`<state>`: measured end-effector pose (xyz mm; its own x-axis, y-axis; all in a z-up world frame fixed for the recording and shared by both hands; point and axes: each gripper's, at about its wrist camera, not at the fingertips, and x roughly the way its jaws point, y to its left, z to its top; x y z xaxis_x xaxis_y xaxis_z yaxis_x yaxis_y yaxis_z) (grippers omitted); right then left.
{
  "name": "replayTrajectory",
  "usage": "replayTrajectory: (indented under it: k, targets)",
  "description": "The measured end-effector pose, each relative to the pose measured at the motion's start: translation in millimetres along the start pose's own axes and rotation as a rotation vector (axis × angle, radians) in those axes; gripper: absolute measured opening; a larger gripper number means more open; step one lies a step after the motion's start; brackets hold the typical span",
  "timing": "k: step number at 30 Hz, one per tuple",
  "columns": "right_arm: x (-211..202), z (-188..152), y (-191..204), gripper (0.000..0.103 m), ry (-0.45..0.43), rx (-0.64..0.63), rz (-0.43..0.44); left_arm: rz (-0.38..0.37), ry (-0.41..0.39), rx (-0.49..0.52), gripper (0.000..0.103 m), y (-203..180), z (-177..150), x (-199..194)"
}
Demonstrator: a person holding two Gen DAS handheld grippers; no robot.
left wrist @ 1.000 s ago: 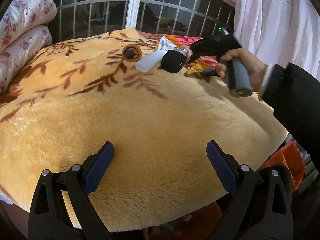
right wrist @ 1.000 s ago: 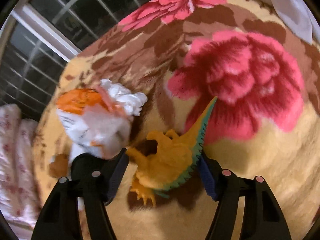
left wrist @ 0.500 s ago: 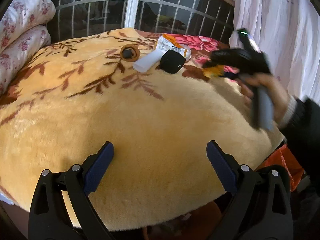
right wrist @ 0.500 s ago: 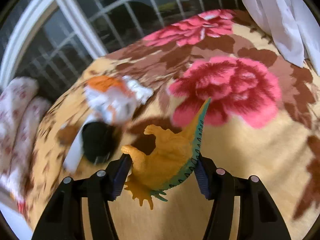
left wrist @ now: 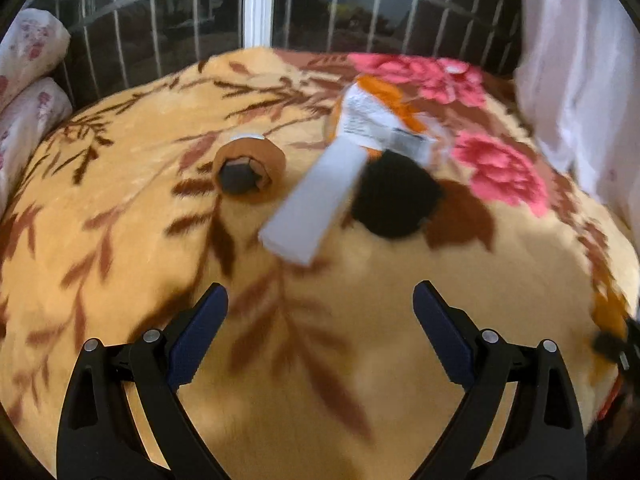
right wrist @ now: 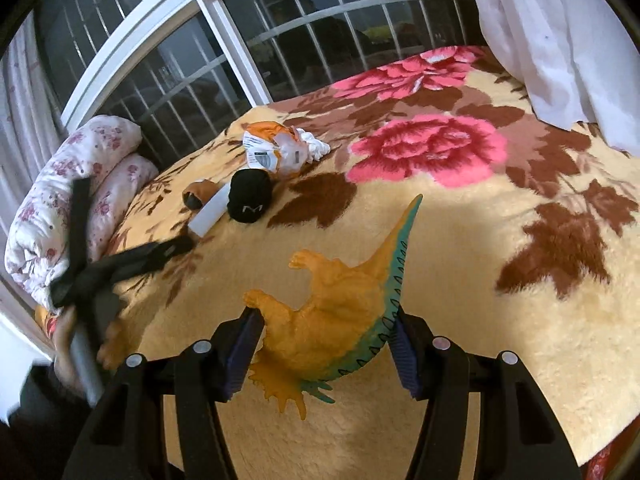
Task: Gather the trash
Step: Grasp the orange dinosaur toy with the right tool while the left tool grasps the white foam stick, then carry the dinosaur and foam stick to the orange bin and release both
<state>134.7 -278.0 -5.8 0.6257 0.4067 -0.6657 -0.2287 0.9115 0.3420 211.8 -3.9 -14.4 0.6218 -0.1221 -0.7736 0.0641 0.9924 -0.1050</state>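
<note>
Over floral blanket [right wrist: 460, 280], right gripper [right wrist: 326, 354] apparently clamps dinosaur toy [right wrist: 340, 320]; left gripper [left wrist: 320, 336] gapes empty.

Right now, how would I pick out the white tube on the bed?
On the yellow floral blanket, find the cluster near the window. The white tube lies between the brown tape roll and the black cap, the only long, plain white item.

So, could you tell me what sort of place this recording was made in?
Most likely a bedroom at home. The work surface is a bed covered by a plush yellow blanket with a flower pattern, a rolled floral quilt lies at its end, and a barred window with a white curtain stands right behind it.
</note>
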Motion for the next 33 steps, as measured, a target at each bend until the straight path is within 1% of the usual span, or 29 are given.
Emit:
replayTrajectory:
  k: [1, 2, 3, 4, 5, 7, 10, 11, 13, 14, 16, 17, 18, 21, 24, 27, 28, 30, 33]
  targets:
    - [0, -2, 1, 0.058, -0.003, -0.009, 0.007, 0.006, 0.019, 0.001, 0.091, 2, 7, 10]
    - [0, -3, 1, 0.058, -0.004, -0.015, 0.012, 0.018, 0.023, 0.009, 0.085, 2, 14, 17]
    - [0, -4, 1, 0.058, -0.005, -0.017, 0.016, 0.027, 0.028, 0.032, 0.073, 1, 20, 23]
    - [2, -5, -1, 0.058, -0.006, -0.013, 0.023, 0.037, 0.037, 0.057, 0.07, -1, 23, 27]
    - [3, -6, -3, 0.058, -0.004, -0.008, 0.03, 0.055, 0.05, 0.092, 0.069, -5, 28, 34]
    - [6, -6, -8, 0.058, 0.002, 0.015, 0.045, 0.08, 0.069, 0.153, 0.068, -11, 36, 47]
    - [11, -9, -16, 0.058, 0.006, 0.041, 0.049, 0.11, 0.094, 0.203, 0.065, -13, 48, 63]
    - [11, -10, -18, 0.058, 0.006, 0.049, 0.05, 0.105, 0.103, 0.209, 0.061, -12, 51, 67]
    - [13, -12, -22, 0.058, 0.007, 0.058, 0.055, 0.085, 0.115, 0.209, 0.059, -7, 58, 75]
    - [12, -13, -21, 0.058, 0.003, 0.056, 0.057, 0.077, 0.108, 0.211, 0.055, -6, 60, 76]
    - [12, -14, -19, 0.058, -0.004, 0.048, 0.051, 0.068, 0.099, 0.225, 0.044, -7, 64, 78]
    - [11, -14, -19, 0.058, -0.007, 0.051, 0.05, 0.052, 0.09, 0.22, 0.035, -7, 64, 77]
    - [11, -14, -19, 0.058, -0.008, 0.056, 0.051, 0.05, 0.083, 0.212, 0.031, -8, 64, 76]
    - [7, -15, -18, 0.058, -0.011, 0.068, 0.055, 0.038, 0.061, 0.187, 0.024, -7, 54, 64]
    - [1, -16, -14, 0.058, -0.014, 0.057, 0.059, 0.0, 0.045, 0.156, 0.024, -5, 40, 43]
    - [-5, -18, -8, 0.058, -0.017, 0.045, 0.069, -0.064, 0.01, 0.117, 0.024, 1, 14, 7]
    - [-8, -19, -4, 0.058, -0.019, 0.037, 0.073, -0.093, -0.006, 0.099, 0.024, 3, -1, -12]
    - [-14, -22, 5, 0.058, -0.027, 0.022, 0.081, -0.13, -0.026, 0.071, 0.024, 6, -21, -35]
    - [-22, -27, 17, 0.058, -0.032, 0.002, 0.092, -0.159, -0.043, 0.021, 0.024, 9, -52, -66]
